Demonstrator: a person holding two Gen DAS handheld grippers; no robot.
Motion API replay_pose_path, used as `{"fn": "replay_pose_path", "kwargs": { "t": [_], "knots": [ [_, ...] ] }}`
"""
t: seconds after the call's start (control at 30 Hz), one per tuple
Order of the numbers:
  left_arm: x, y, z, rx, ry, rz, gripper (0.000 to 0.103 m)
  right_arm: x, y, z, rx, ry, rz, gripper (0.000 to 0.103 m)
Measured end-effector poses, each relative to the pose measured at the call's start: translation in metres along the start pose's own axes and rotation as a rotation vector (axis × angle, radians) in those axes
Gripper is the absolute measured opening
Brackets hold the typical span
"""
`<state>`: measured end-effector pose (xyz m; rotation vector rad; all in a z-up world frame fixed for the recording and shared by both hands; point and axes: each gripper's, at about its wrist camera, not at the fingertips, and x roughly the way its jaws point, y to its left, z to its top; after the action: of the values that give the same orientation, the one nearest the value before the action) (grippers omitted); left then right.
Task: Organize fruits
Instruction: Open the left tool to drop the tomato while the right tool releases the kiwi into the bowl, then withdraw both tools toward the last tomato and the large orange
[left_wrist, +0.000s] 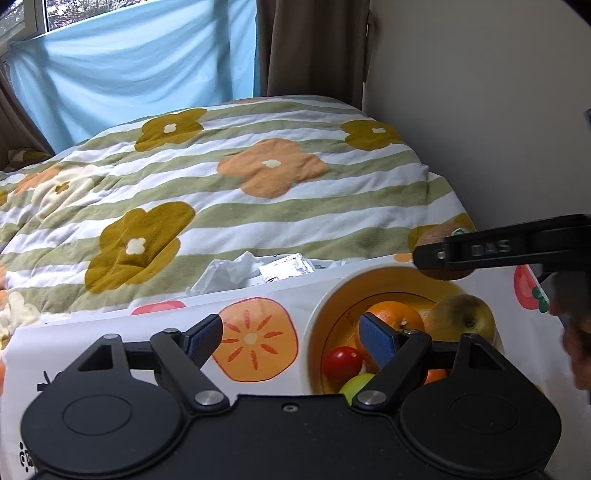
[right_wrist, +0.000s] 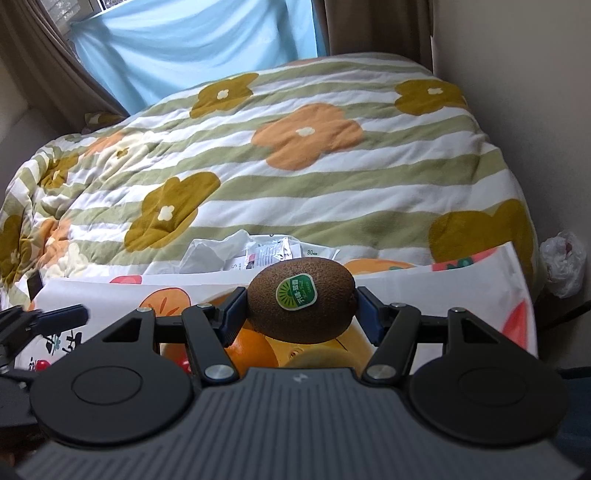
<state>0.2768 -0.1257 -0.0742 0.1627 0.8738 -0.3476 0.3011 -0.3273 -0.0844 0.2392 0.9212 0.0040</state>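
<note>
Your right gripper clamped the kiwi above the bowl (left gripper gaped wide); lowering and releasing came next.

Flowered striped quilt below a blue-curtained window, beige walls.

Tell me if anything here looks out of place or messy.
Crumpled tissue and foil sachets lie loose behind the fruit-print cloth, against the quilt. Otherwise, nothing odd: the right hand-held gripper holds the kiwi squarely.
</note>
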Motion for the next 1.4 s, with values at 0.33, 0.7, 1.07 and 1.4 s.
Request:
{"fn": "replay_pose_path", "kwargs": {
  "t": [0.33, 0.7, 1.07, 1.4],
  "knots": [
    [0.004, 0.010, -0.009, -0.010, 0.021, 0.030, 0.085, 0.033, 0.010, -0.008, -0.014, 0.014, -0.024, 0.078],
    [-0.002, 0.009, -0.013, -0.025, 0.013, 0.038, 0.085, 0.011, 0.022, -0.013, -0.076, -0.085, -0.024, 0.103],
    [-0.042, 0.006, -0.015, -0.052, -0.061, 0.094, 0.085, -0.027, 0.024, -0.018, -0.063, -0.110, 0.012, 0.103],
    [-0.116, 0.014, -0.038, -0.141, -0.169, 0.227, 0.085, -0.086, 0.054, -0.028, -0.131, -0.176, 0.096, 0.103]
  ]
}}
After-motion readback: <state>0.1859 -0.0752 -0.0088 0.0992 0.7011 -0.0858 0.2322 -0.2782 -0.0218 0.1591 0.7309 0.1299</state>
